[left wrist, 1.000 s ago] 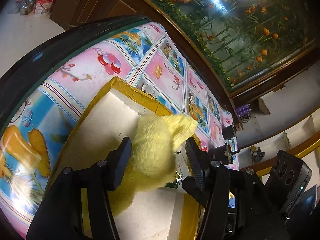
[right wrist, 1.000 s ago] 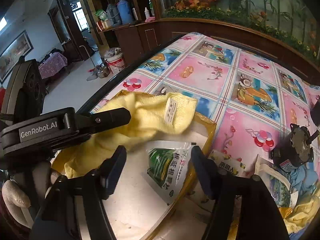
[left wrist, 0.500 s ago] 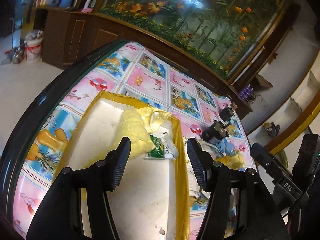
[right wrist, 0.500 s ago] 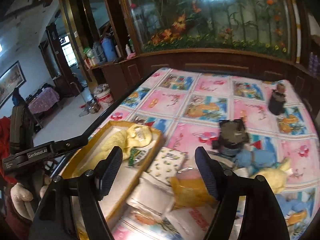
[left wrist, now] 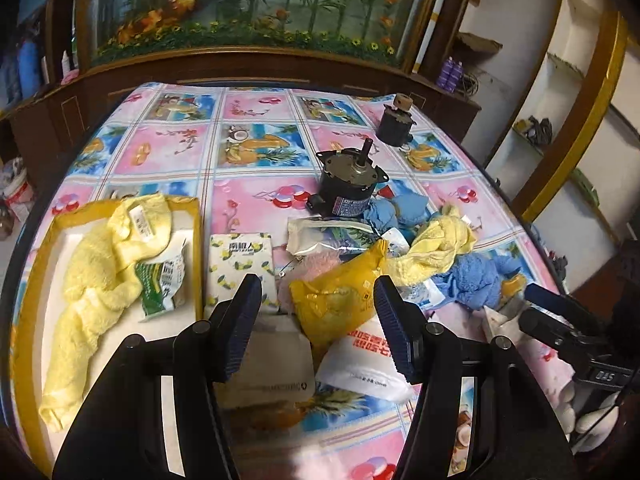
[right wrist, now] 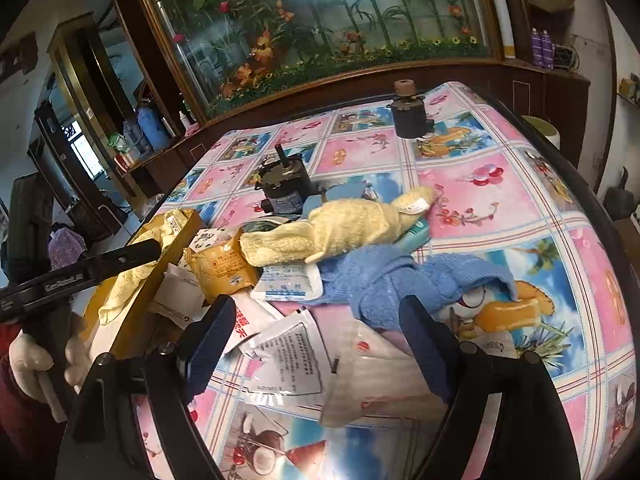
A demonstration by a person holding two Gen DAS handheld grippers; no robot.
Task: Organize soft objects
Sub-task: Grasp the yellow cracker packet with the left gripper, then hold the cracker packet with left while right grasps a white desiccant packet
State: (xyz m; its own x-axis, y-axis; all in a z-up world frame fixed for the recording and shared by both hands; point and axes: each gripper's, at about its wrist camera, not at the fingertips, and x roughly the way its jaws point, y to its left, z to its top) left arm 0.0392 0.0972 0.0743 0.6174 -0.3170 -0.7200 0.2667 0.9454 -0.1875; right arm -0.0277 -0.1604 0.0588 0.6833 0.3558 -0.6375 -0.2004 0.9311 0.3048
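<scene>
A yellow towel (left wrist: pixel 94 276) and a green packet (left wrist: pixel 162 280) lie in the yellow-rimmed tray (left wrist: pixel 198 256) at the left of the table. My left gripper (left wrist: pixel 316 328) is open and empty above a yellow pouch (left wrist: pixel 336 304) and white packets. A second yellow towel (right wrist: pixel 332 232) and a blue towel (right wrist: pixel 404 276) lie in the pile on the table. My right gripper (right wrist: pixel 316 344) is open and empty, just short of the blue towel, over white sachets (right wrist: pixel 288 356).
Two dark motors (left wrist: pixel 348 184) (left wrist: pixel 396 122) stand on the patterned tablecloth behind the pile. A tissue pack (left wrist: pixel 240 264) lies beside the tray. A wooden cabinet with an aquarium (left wrist: pixel 248 12) runs along the table's far side. The table edge (right wrist: pixel 592 208) curves on the right.
Both grippers have pulled back and up from the tray. The left gripper has let go of the yellow towel, which now lies in the tray. Both now face the pile.
</scene>
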